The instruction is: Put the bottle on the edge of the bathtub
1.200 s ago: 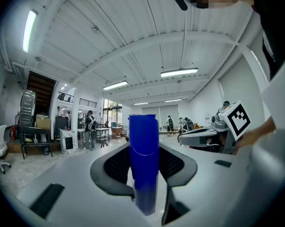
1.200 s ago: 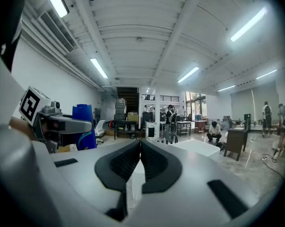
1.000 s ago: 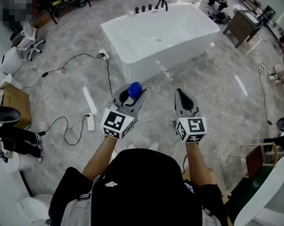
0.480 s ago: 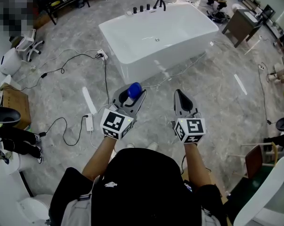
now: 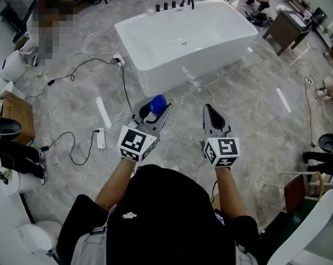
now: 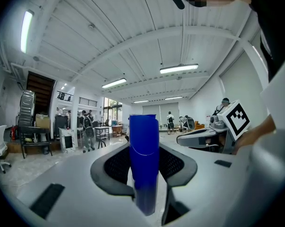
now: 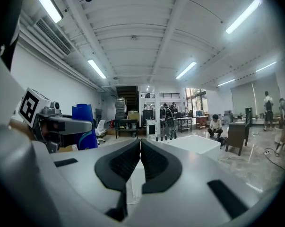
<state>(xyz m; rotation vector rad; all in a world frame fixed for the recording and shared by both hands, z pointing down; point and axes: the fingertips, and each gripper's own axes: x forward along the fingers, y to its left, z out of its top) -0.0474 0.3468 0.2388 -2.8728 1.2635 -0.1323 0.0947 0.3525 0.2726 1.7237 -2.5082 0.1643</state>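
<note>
A blue bottle stands upright between the jaws of my left gripper, which is shut on it. In the left gripper view the blue bottle fills the gap between the dark pads. My right gripper is held beside it at the same height, shut with nothing in it; its pads meet in the right gripper view, where the bottle shows at the left. The white bathtub stands on the marble floor ahead of both grippers, some way off; its near corner shows beyond the right jaws.
Black taps line the tub's far rim. Cables and a white power strip lie on the floor to the left. A dark table stands at the far right, office chairs and a carton at the left. People stand in the background.
The bathtub and floor have slid slightly in the head view as the person shifted; both grippers keep the same pose, the left still holding the bottle.
</note>
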